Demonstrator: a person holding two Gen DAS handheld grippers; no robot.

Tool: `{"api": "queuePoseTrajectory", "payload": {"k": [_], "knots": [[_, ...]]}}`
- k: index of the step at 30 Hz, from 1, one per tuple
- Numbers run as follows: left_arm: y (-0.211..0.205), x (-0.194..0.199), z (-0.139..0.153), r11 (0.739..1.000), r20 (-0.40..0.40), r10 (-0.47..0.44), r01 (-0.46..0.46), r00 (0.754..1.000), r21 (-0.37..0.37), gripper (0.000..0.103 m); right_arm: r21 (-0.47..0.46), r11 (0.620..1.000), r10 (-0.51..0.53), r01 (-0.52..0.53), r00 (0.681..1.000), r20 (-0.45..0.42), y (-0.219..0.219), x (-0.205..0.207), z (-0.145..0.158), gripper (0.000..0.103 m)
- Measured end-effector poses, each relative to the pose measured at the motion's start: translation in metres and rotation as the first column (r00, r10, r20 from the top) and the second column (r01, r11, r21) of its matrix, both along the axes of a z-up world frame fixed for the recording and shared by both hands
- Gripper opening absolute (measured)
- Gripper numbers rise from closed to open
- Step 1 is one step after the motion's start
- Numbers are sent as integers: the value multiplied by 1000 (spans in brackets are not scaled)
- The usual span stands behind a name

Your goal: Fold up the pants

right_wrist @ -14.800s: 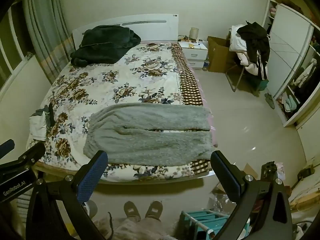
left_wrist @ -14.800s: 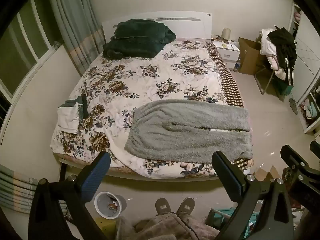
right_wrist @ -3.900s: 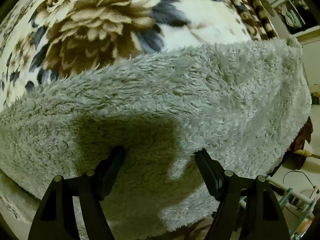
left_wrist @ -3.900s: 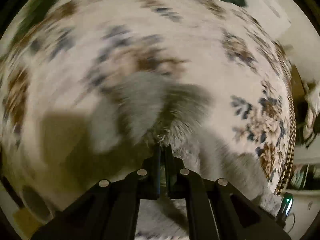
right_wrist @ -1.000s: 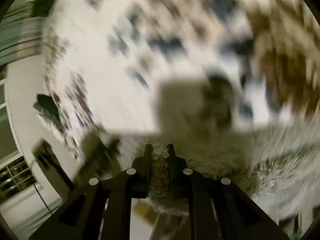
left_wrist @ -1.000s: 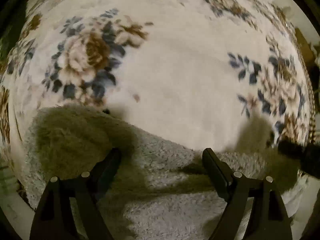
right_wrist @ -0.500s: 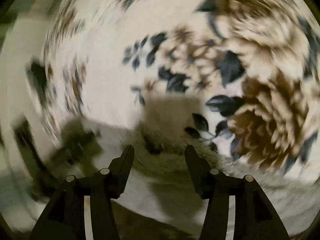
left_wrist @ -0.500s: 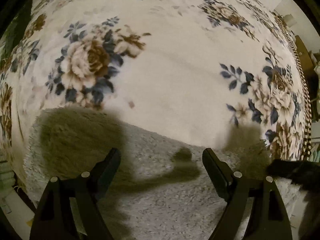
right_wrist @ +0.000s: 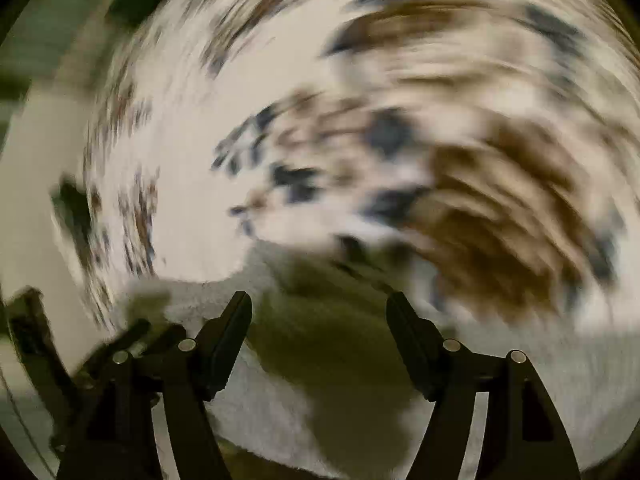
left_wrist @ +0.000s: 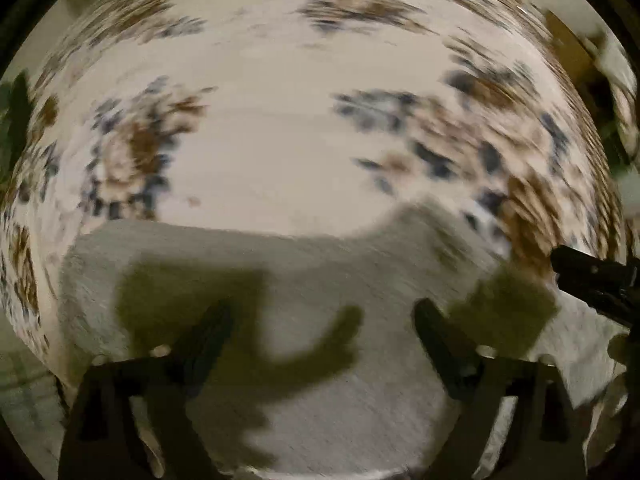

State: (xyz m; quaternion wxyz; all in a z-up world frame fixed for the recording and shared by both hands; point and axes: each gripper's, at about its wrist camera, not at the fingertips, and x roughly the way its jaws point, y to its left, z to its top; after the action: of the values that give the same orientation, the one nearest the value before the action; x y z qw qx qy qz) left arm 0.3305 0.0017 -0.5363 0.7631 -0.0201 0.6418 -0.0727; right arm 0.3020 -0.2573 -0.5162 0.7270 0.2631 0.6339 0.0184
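The fluffy grey fleece pants (left_wrist: 320, 360) lie flat along the near edge of the bed, on the white quilt printed with brown and blue flowers (left_wrist: 280, 140). Above them the left gripper (left_wrist: 322, 336) has its black jaws spreading wide, nothing between them. To its right the right gripper (right_wrist: 319, 320) is opening too, its jaws clear of the fleece. Both views are blurred.

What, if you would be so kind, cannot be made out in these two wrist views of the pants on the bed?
- Left wrist view: the floral bedspread is smeared by motion blur; its pattern stays vague.
- Left wrist view: the grey pants run off the bottom edge, so the fold's full shape is cut off.
- Right wrist view: shadow and blur hide the pants' edge between the right gripper's opening jaws.
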Motion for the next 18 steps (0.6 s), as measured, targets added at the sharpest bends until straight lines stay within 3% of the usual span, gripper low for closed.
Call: {"api": "queuePoseTrajectory", "payload": {"k": [2, 4, 7, 8, 11, 13, 16, 17, 18], "knots": [[-30, -14, 6, 998, -6, -53, 53, 999, -27, 100, -43, 989, -145, 144, 989, -17, -49, -47, 6, 72], [-66, -28, 9, 992, -17, -108, 107, 994, -65, 100, -91, 957, -281, 277, 959, -40, -94, -95, 8, 72], [-140, -42, 8, 973, -18, -211, 208, 977, -100, 100, -163, 868, -483, 469, 874, -53, -189, -171, 16, 72], [-164, -45, 7, 967, -12, -233, 230, 972, -108, 100, -204, 822, -552, 531, 832, -56, -227, -198, 19, 72], [-223, -49, 2, 949, 6, -292, 291, 956, -122, 100, -238, 734, -661, 635, 750, -36, -302, -246, 19, 72], [-263, -52, -5, 936, 5, -334, 332, 943, -116, 100, -271, 699, -696, 662, 716, -46, -346, -266, 8, 72], [-318, -62, -19, 913, 9, -398, 397, 917, -94, 100, -197, 696, -716, 691, 688, -118, -389, -282, -25, 72], [-328, -67, -22, 906, 7, -416, 415, 909, -84, 100, -151, 698, -716, 700, 682, -149, -399, -287, -40, 66], [-337, -69, -26, 900, 4, -429, 428, 903, -75, 100, -139, 697, -717, 704, 679, -155, -401, -288, -47, 53]]}}
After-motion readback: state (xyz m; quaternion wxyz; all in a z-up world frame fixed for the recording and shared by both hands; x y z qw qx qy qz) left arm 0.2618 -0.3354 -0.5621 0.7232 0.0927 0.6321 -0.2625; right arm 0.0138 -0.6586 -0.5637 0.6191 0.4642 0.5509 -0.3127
